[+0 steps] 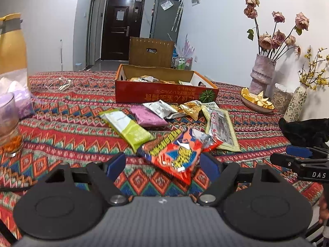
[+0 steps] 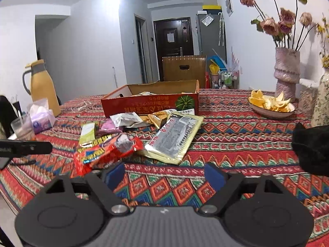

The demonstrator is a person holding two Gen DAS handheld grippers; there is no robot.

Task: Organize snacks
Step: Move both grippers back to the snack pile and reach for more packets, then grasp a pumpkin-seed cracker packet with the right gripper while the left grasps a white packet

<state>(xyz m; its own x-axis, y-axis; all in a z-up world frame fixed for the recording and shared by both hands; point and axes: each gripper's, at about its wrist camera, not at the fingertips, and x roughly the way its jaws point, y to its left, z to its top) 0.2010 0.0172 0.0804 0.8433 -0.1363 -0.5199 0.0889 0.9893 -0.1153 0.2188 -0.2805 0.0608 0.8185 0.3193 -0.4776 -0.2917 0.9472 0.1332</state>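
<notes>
The left gripper [image 1: 162, 161] hovers low over the table with its blue-padded jaws wide apart; the near corner of a red snack packet [image 1: 176, 152] lies between them, but neither pad presses on it. The right gripper [image 2: 164, 175] also stands open, with only bare cloth between its fingers, just right of that same red packet [image 2: 104, 152]. Nothing is held by either.

Six loose packets lie in a cluster on the cloth: the red one, a green-and-white one [image 1: 128, 127], a purple one [image 1: 148, 118], a silver one [image 1: 162, 109], a gold one [image 1: 190, 108] and a pale yellow one with a clear window [image 1: 223, 129]. Behind them sits one open red cardboard box [image 1: 164, 91] with more packets inside, too jumbled to count.

The table wears a bright zigzag-patterned tablecloth [image 2: 236, 144]. On it stand one bowl of orange peel [image 2: 271, 105], one pink vase of dried roses [image 2: 286, 72], one speckled vase [image 1: 296, 105], one yellow jug [image 2: 42, 86], one tissue pack [image 2: 41, 115] and one plastic cup [image 1: 8, 127]. Beyond are white walls, a wooden chair back [image 1: 151, 51], a grey fridge [image 1: 166, 18] and a dark door [image 1: 121, 26]
</notes>
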